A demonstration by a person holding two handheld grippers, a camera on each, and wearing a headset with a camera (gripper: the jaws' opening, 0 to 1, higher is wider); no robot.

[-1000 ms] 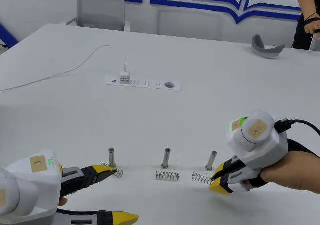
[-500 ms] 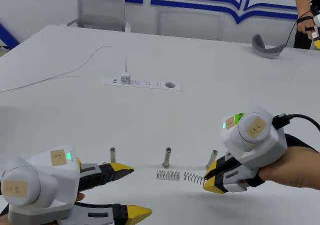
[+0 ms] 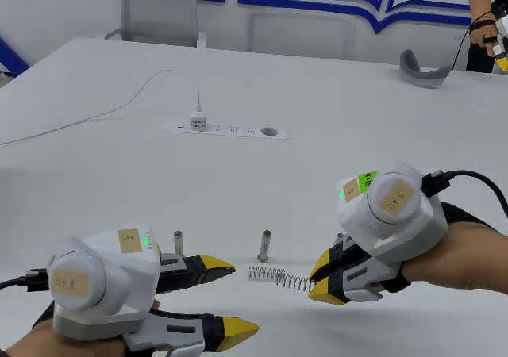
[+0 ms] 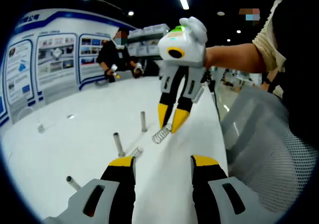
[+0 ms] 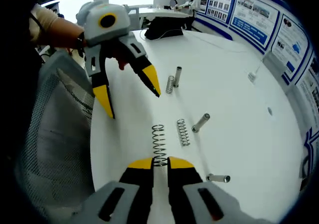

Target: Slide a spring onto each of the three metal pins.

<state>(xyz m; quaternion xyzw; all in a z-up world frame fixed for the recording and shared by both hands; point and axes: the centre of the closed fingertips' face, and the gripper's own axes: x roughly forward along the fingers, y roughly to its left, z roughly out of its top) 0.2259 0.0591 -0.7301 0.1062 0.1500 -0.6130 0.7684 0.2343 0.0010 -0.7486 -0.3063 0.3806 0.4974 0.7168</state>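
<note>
Three short metal pins stand in a row on the white table: the left pin [image 3: 178,242], the middle pin [image 3: 264,246], and the right pin [image 5: 218,177], which in the head view is mostly hidden behind my right gripper [image 3: 316,287]. That gripper is shut on one end of a spring [image 3: 294,281] [image 5: 159,142], which sticks out leftward, low over the table. A second spring [image 3: 265,274] lies in front of the middle pin. A third spring [image 5: 170,83] lies beside the left pin. My left gripper [image 3: 232,297] [image 4: 163,161] is open with nothing between its jaws, near the left pin.
A white power strip [image 3: 226,130] with a plugged-in adapter and a thin cable lies mid-table. A grey curved object [image 3: 425,67] sits at the far right. A person [image 3: 486,20] stands at the far right corner. A mesh chair back [image 4: 261,144] is close behind me.
My right gripper has moved left with the spring in its jaws, away from the right pin. My left gripper has moved right and now covers the spring by the left pin.
</note>
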